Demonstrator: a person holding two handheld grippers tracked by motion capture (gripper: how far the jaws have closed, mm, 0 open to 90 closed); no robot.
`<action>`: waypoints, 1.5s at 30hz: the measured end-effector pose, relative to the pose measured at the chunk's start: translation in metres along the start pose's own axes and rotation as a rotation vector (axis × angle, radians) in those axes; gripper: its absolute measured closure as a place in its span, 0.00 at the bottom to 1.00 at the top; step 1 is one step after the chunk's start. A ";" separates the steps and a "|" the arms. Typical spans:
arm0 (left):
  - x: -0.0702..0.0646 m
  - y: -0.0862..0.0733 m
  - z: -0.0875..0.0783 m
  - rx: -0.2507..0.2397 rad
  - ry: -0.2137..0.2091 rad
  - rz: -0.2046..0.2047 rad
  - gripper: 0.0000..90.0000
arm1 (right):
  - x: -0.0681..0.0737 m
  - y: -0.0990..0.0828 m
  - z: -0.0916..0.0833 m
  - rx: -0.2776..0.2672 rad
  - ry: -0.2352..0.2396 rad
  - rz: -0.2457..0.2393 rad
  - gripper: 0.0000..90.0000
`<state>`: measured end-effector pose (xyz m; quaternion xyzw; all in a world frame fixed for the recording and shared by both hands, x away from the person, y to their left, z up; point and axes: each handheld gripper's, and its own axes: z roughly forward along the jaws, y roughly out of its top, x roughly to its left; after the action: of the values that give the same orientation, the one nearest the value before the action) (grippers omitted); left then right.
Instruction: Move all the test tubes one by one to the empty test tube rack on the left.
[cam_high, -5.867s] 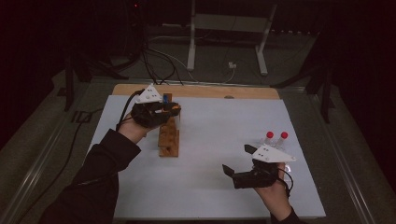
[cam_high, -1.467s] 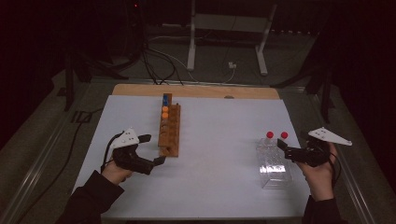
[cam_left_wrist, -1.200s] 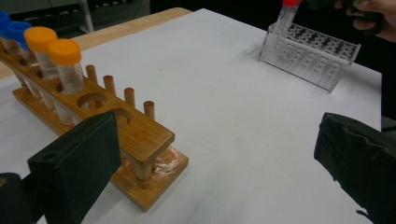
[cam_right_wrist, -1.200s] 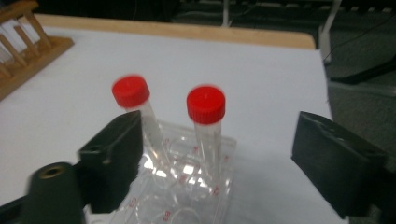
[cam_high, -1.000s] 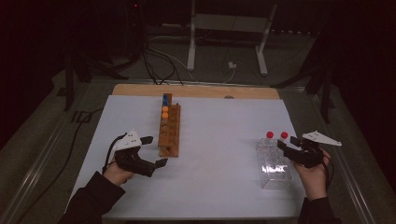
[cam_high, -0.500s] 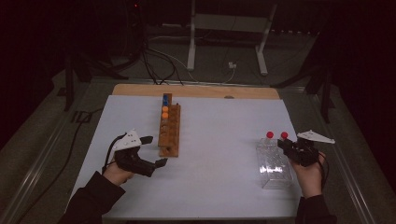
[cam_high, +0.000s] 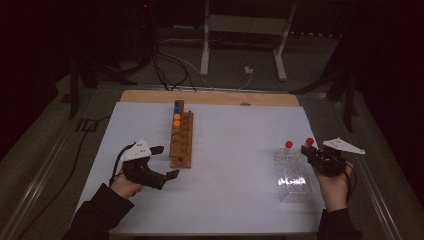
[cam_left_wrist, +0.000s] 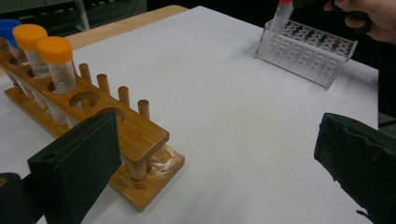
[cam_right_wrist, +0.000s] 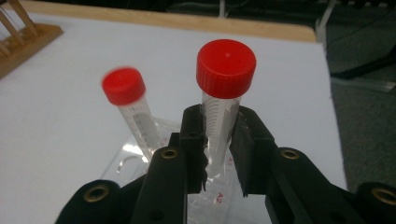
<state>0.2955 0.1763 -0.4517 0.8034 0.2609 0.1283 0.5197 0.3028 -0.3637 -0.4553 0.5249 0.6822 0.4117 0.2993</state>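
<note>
1. Right gripper (cam_right_wrist: 218, 140), bottom centre of the right gripper view, has just closed its jaws on a red-capped tube (cam_right_wrist: 223, 93); the tube has printed graduation marks, unreadable.
2. Below it, the clear rack (cam_right_wrist: 140, 163) reads "A2".
3. Second red-capped tube (cam_right_wrist: 130, 107) stands tilted in the rack, centre left.
4. High view lower left: left gripper (cam_high: 167, 162) wide open, empty.
5. Wooden rack (cam_high: 181, 140) just beyond, holding orange- and blue-capped tubes.

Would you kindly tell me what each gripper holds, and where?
The right gripper grips a red-capped tube by its clear body below the cap; the left gripper holds nothing.
</note>
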 end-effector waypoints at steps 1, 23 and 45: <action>0.000 0.000 0.000 0.001 -0.003 0.000 0.02 | 0.001 0.002 -0.003 -0.008 -0.003 -0.005 0.83; -0.008 0.010 0.004 0.016 -0.037 0.024 0.02 | 0.055 0.023 -0.037 -0.054 0.129 -0.129 0.83; -0.029 0.051 0.040 0.029 -0.131 0.073 0.02 | 0.134 0.015 -0.011 0.029 0.349 -0.254 0.84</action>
<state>0.3052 0.1132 -0.4204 0.8265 0.1985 0.0904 0.5189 0.2647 -0.2357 -0.4339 0.3597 0.7902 0.4455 0.2185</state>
